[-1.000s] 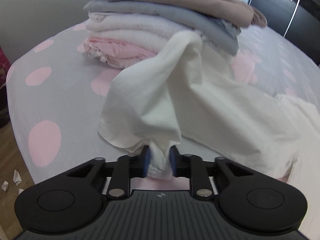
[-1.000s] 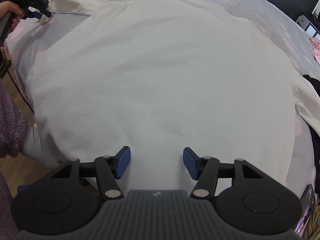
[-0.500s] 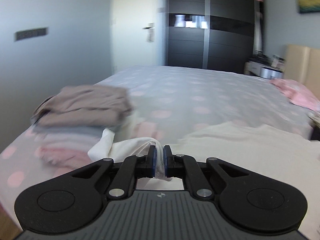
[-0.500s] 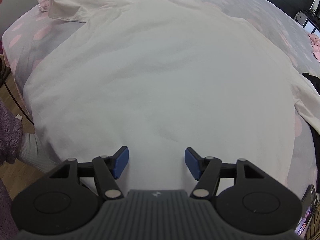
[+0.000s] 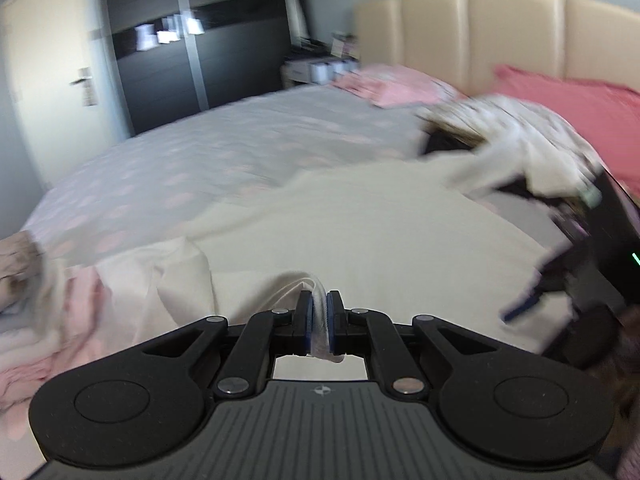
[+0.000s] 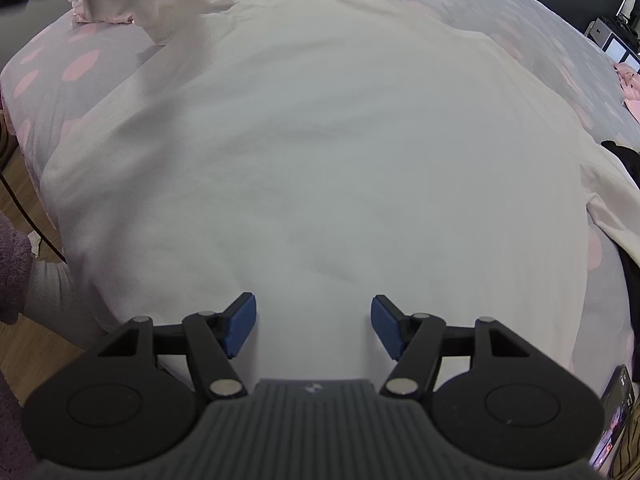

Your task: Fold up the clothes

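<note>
Cream long-sleeved top (image 6: 320, 160) spread flat across most of the grey, pink-dotted bedspread (image 6: 80, 64), body smooth, one sleeve trailing off toward the right edge (image 6: 612, 216). Left gripper (image 5: 319, 320) clenched on a bunched white cuff or sleeve end (image 5: 320, 312), held up off the bed and over the body of the garment; view blurred, so exact fabric edge not confirmed. Right gripper (image 6: 313, 326) released, jaws wide apart, low over the near part of the top, gripping nothing. Stack of folded clothes (image 5: 24, 320) just beside the garment at the left. Step in hand, judged: sleeve fold, left sleeve carried inward across the chest. Next move, judged: sleeve laid flat and straight on the body, then let go without dragging the smooth panel; right gripper free to pin or take the other sleeve.
</note>
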Tool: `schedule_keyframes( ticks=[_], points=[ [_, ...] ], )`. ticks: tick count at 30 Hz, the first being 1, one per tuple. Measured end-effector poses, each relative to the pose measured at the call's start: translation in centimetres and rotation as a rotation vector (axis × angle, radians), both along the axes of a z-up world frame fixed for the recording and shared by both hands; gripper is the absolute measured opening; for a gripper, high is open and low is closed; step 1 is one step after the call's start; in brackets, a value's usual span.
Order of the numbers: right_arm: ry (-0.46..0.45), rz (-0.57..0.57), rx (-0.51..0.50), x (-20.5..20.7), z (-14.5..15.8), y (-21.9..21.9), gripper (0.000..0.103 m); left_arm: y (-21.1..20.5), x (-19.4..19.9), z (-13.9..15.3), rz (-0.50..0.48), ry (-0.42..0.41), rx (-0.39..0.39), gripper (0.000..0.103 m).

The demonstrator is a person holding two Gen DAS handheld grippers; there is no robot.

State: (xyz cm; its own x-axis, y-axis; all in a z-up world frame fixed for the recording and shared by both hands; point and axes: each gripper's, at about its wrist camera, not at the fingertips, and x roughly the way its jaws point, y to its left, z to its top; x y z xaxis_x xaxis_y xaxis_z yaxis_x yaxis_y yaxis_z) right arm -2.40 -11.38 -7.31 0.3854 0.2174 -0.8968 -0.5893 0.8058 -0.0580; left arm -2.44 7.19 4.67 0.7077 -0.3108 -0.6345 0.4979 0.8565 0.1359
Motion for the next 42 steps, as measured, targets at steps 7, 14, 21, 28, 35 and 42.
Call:
schedule_keyframes(
  ticks=[7, 14, 21, 28, 35, 42],
  points=[
    [0.004, 0.015, -0.009, 0.0, 0.0, 0.1, 0.068, -3.6, -2.2, -4.8, -0.161, 0.164, 0.136, 0.005],
    [-0.023, 0.002, 0.041, -0.2, 0.9, -0.2, 0.068, -3.1, -3.6, -6.9, -0.182, 0.250, 0.197, 0.006],
    [-0.028, 0.003, 0.187, 0.2, 2.8, 0.3, 0.064, -2.2, -4.9, -6.4, -0.191, 0.235, 0.169, 0.026],
    [-0.039, 0.074, 0.160, -0.1, 2.8, 2.7, 0.063, -0.8, -6.4, -5.5, -0.169, 0.203, 0.131, 0.038],
    [-0.030, 0.099, 0.129, -0.3, 2.3, 3.3, 0.063, 2.2, -3.2, -5.9, 0.089, 0.202, 0.093, 0.046],
    [-0.031, 0.073, 0.125, -0.4, 2.2, 2.4, 0.064, 3.7, -0.2, -8.1, 0.112, 0.342, 0.023, 0.018]
  ],
)
